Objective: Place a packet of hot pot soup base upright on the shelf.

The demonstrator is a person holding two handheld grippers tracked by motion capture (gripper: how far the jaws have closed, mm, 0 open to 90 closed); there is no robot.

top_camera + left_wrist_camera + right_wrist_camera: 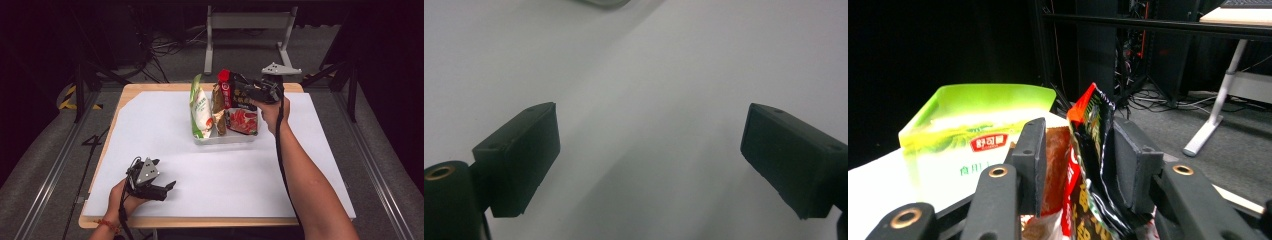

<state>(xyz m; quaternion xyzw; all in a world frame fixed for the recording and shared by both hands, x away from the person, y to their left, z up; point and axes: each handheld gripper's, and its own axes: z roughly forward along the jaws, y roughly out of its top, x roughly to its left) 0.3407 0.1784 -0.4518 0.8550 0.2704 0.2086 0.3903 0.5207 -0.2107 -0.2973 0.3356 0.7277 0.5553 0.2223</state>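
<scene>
Over tray (227, 139) | right claw (1075, 165) released astride red packet (1091, 150) | left claw (649, 160) released, resting

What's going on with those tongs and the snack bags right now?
Left tongs open, resting low on the white sheet. Right tongs loose astride the red-black bag standing in the tray. Brown bag crowds alongside.
</scene>
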